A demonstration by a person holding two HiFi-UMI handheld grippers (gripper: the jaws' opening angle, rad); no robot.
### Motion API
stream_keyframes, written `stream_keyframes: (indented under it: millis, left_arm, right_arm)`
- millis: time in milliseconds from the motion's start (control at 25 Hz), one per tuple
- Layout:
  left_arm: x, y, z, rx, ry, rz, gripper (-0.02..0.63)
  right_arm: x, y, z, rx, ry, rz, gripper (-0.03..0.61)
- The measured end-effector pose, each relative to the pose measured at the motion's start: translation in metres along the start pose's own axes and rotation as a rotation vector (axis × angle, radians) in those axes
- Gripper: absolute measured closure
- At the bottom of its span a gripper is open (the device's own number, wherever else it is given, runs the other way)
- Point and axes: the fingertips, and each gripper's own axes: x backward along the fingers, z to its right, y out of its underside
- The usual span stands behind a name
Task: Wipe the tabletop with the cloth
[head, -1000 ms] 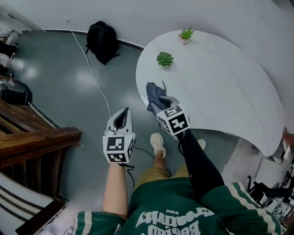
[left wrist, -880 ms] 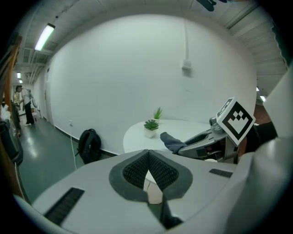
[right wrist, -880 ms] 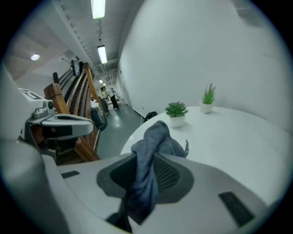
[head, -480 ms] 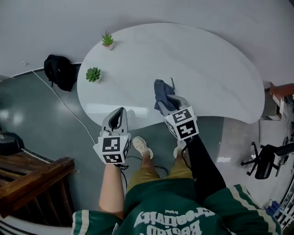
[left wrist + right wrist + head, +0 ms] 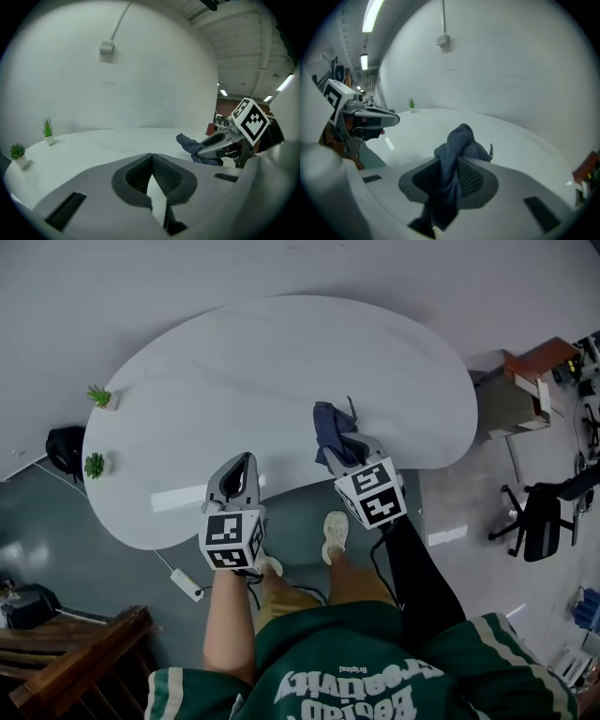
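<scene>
A white kidney-shaped table (image 5: 281,371) fills the upper middle of the head view. My right gripper (image 5: 352,442) is shut on a dark blue cloth (image 5: 330,432), which bunches up above the table's near edge. In the right gripper view the cloth (image 5: 457,154) is pinched between the jaws and sticks out forward. My left gripper (image 5: 242,468) hovers over the near edge to the left of it, jaws shut with nothing between them; in the left gripper view its tips (image 5: 152,157) meet over the tabletop (image 5: 93,145).
Two small potted plants (image 5: 98,397) (image 5: 94,465) stand at the table's left end. A black backpack (image 5: 64,448) lies on the floor beyond them. A wooden stair (image 5: 75,662) is at lower left, an office chair (image 5: 539,521) and a brown box (image 5: 539,360) to the right.
The view has swung: the table now lies further left and wider in the frame. Both grippers keep the same pose, the right still holding the cloth.
</scene>
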Motion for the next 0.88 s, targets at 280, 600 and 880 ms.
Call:
stream_keyframes:
  millis: [280, 600, 880]
  left_arm:
    - [-0.092, -0.029, 0.142, -0.073, 0.161, -0.007, 0.614]
    - [-0.139, -0.048, 0.263, -0.156, 0.312, -0.010, 0.614]
    - [-0.155, -0.032, 0.301, -0.204, 0.323, -0.034, 0.614]
  right_arm:
    - [0.079, 0.067, 0.162, -0.104, 0.183, -0.019, 0.468]
    - [0.154, 0.144, 0.267, -0.186, 0.342, -0.110, 0.468]
    - [0.155, 0.212, 0.285, -0.211, 0.270, -0.284, 0.468]
